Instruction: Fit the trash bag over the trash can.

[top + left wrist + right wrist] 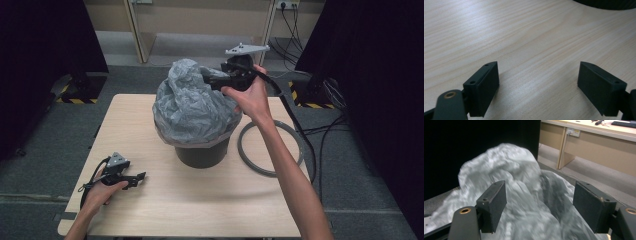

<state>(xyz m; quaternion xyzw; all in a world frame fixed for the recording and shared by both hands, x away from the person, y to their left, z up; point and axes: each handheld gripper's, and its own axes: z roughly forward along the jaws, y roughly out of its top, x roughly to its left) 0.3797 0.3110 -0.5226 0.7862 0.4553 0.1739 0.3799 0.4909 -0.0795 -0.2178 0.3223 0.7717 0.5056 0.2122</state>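
**Bag draped over bin, not yet fitted**

Right gripper (207,81) fingers (492,206) spread, empty, beside the grey bag (192,102) puffed up over the dark bin (202,155) mid-tabletop (200,205). Left gripper (140,178) released, resting low. Pressing the bag in and adding the ring (272,148) seem left.

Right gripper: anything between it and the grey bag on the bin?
Nothing visible. The right gripper is at the bag's top right, jaws open, with the plastic directly ahead of them in the right gripper view.
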